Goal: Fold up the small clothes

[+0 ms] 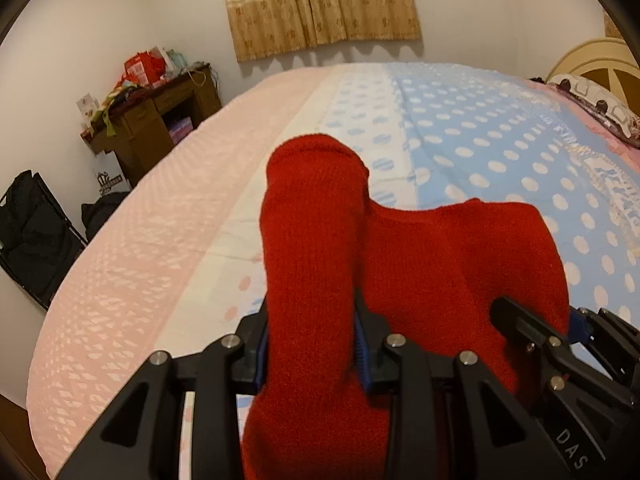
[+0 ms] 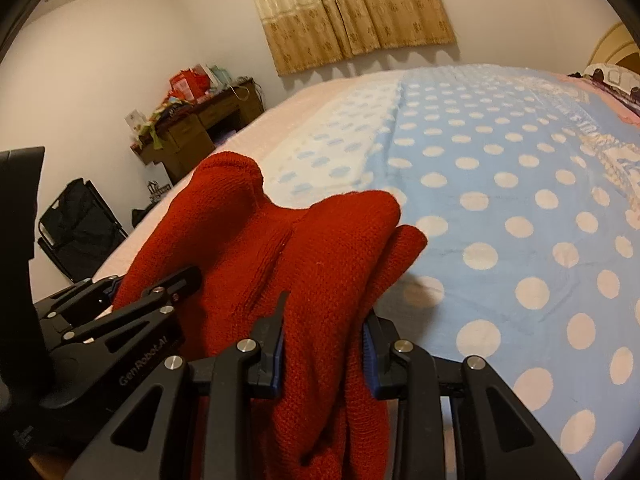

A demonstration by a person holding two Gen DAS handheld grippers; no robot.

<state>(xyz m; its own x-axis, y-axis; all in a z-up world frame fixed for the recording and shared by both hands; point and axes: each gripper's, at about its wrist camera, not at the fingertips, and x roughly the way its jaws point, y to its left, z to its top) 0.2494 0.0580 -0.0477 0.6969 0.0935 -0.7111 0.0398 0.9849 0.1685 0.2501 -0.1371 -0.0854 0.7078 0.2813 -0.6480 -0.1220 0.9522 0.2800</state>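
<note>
Gripping red knit garment (image 1: 312,240), hand-held grippers angled downward

red knit garment (image 1: 320,240): lower part cut off by frame edge | desk clutter (image 1: 148,68): too small to identify

Ahead of me a wide bed spreads under a light-blue blanket with white polka dots (image 2: 500,216), beside a pale pink textured bedspread (image 1: 132,240). Beige patterned curtains (image 1: 320,4) hang on the white wall. A dark wooden desk (image 1: 156,120) heaped with red boxes stands near a black folding chair (image 2: 80,224).
</note>
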